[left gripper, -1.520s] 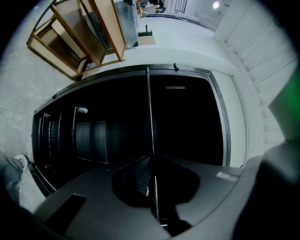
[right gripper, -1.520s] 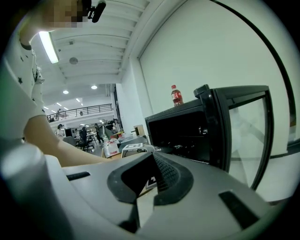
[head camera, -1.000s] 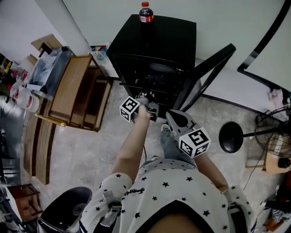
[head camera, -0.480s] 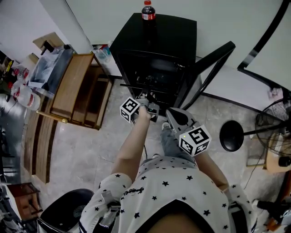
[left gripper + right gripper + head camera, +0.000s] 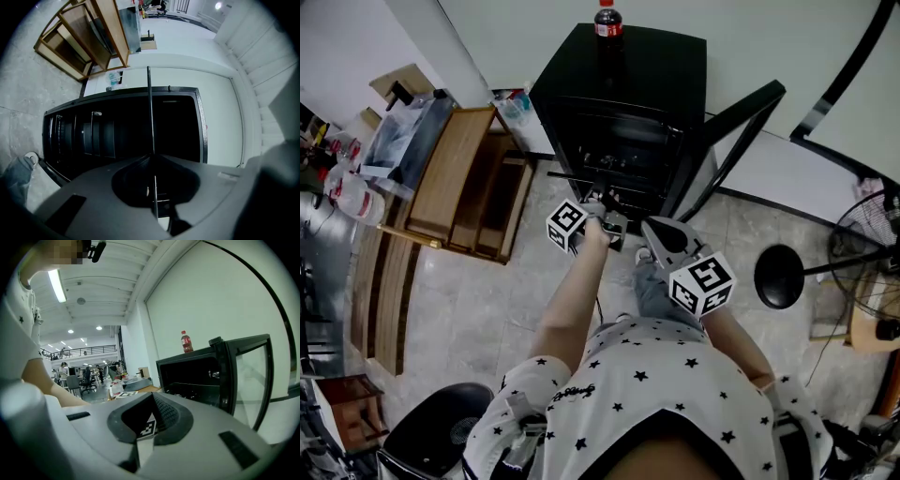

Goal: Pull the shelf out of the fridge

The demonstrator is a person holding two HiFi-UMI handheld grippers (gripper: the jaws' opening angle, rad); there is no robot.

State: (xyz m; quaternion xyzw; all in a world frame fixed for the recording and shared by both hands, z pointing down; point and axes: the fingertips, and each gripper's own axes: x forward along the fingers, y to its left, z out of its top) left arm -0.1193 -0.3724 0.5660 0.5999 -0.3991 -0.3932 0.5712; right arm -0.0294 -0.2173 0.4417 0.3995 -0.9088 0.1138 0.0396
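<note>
Black fridge (image 5: 661, 70): stands on the tiled floor (image 5: 478, 300) against the white wall, inside dark.
Door (image 5: 733, 136): swung wide open on the right side in the head view; its glass panel shows in the right gripper view (image 5: 251, 376).
Wire shelf (image 5: 579, 177): front bar sticks out past the fridge's front edge, the rest runs back into the dark cabinet. How far it still sits in the rails I can't tell.
Left gripper (image 5: 600, 202): at the fridge's open front, roughly level. Jaws are clamped on the thin front wire of the shelf, and in the left gripper view that wire (image 5: 150, 112) runs straight through the closed tips (image 5: 151, 157).
Right gripper (image 5: 652, 230): just beside the left one, short of the fridge's front edge, touching nothing. Jaws are together and empty (image 5: 151, 397).
Cola bottle (image 5: 607, 21): upright at the back edge of the fridge top, towards its left corner; red label also seen from the right gripper (image 5: 186, 341).
Wooden rack (image 5: 459, 187): on the floor beside the fridge's left side, apart from both grippers.
Person: star-print shirt (image 5: 656, 394), arms reaching forward to the fridge.
</note>
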